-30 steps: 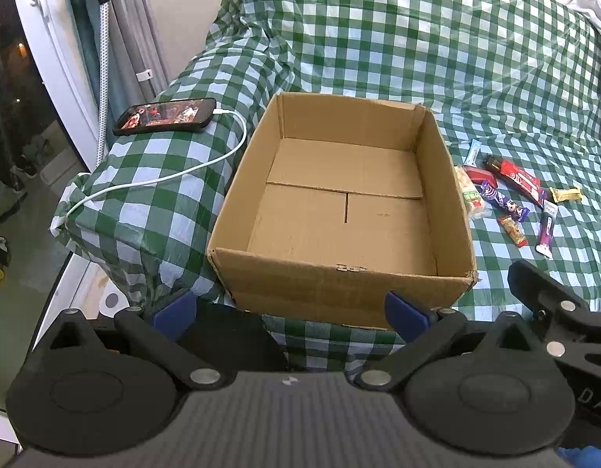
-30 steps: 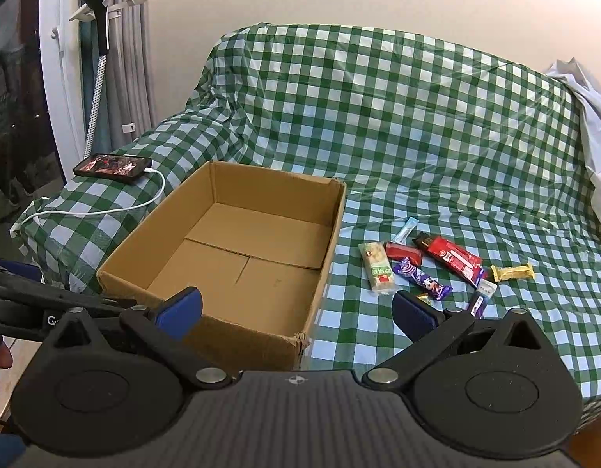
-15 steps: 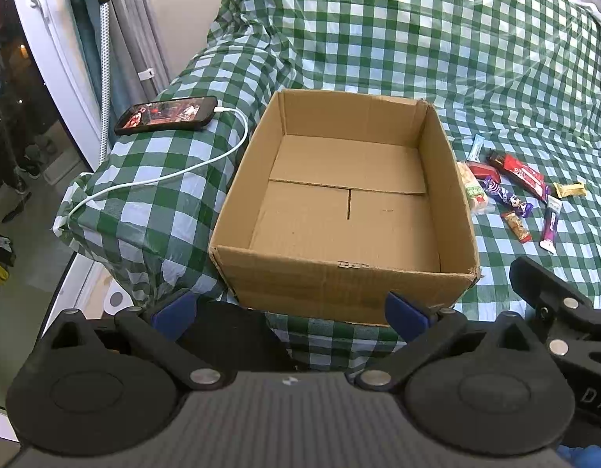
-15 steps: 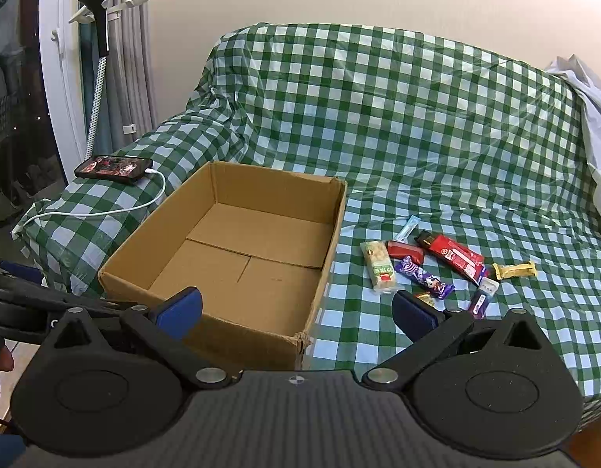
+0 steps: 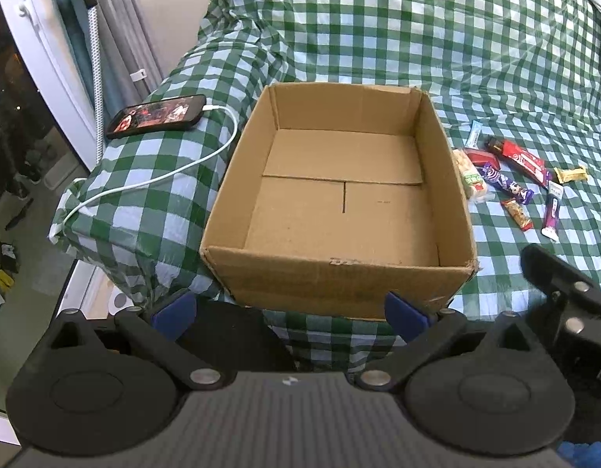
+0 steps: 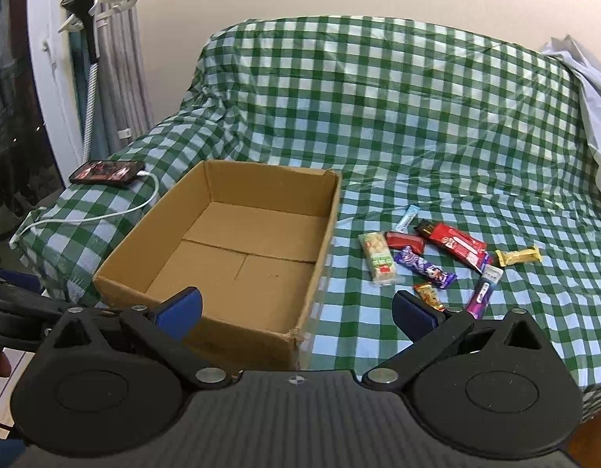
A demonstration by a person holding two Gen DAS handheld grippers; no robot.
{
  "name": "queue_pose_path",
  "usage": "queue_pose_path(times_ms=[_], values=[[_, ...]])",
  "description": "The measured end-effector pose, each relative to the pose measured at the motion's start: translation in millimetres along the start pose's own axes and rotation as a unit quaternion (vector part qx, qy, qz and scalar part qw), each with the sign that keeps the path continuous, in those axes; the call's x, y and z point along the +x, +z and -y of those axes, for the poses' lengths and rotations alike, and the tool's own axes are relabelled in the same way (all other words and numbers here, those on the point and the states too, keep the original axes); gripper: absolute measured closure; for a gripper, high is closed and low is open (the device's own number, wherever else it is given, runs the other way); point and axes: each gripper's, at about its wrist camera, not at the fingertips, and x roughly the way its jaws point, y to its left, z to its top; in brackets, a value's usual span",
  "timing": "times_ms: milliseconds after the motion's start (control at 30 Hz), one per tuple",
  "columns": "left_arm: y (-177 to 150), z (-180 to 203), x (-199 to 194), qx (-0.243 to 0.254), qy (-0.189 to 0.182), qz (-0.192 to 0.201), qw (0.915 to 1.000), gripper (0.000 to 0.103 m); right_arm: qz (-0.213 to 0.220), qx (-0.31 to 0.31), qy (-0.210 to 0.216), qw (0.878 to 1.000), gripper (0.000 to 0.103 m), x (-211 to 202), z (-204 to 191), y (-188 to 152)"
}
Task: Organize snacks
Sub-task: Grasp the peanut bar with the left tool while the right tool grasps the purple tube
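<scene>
An open, empty cardboard box [image 5: 450, 179] [image 6: 323, 249] sits on a green checked sofa cover. Several snack bars lie in a cluster to its right: a pale wafer pack [image 6: 379, 259] [image 5: 472, 181], a red bar [image 6: 452, 242] [image 5: 518, 160], a purple bar [image 6: 425, 271] [image 5: 505, 184], a yellow bar [image 6: 519, 256], a small orange bar [image 6: 428, 296]. My left gripper [image 5: 290, 310] is open and empty, in front of the box's near wall. My right gripper [image 6: 296, 312] is open and empty, near the box's front right corner.
A phone [image 5: 156, 116] [image 6: 105, 171] with a white charging cable [image 5: 171, 171] lies on the sofa arm left of the box. A window frame and curtain stand at far left. A white cloth [image 6: 589, 89] lies on the sofa's right side.
Both grippers have moved slightly closer to the sofa; the box and snacks look a little nearer. Nothing was picked up or moved.
</scene>
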Motion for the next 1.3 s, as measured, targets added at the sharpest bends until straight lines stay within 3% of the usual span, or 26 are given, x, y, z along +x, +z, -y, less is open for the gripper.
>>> queue_pose_path(times_ms=[300, 433, 567, 667, 800, 1000, 1200, 1300], values=[[34, 48, 11, 0.040, -0.025, -0.017, 0.9987, 0.000, 0.014, 0.089, -0.065, 0.994, 0.000, 12, 86, -6], [54, 78, 19, 0.041, -0.071, -0.038, 0.9959, 0.000, 0.005, 0.142, -0.100, 0.985, 0.000, 29, 139, -12], [76, 119, 29, 0.047, -0.090, -0.038, 0.9941, 0.000, -0.006, 0.189, -0.131, 0.973, 0.000, 47, 188, -21], [96, 161, 44, 0.078, -0.099, -0.033, 0.9915, 0.000, -0.018, 0.218, -0.152, 0.964, 0.000, 65, 222, -26], [125, 223, 82, 0.107, -0.113, -0.043, 0.9868, 0.000, -0.036, 0.230, -0.169, 0.958, 0.000, 95, 257, -26], [152, 291, 180, 0.098, -0.091, -0.088, 0.9872, 0.000, -0.095, 0.233, -0.166, 0.954, 0.000, 171, 302, -22], [167, 303, 255, 0.074, -0.082, -0.124, 0.9862, 0.000, -0.154, 0.241, -0.147, 0.947, 0.000, 248, 323, -21], [173, 299, 276, 0.062, -0.103, -0.138, 0.9830, 0.000, -0.169, 0.235, -0.143, 0.947, 0.000, 272, 323, -20]])
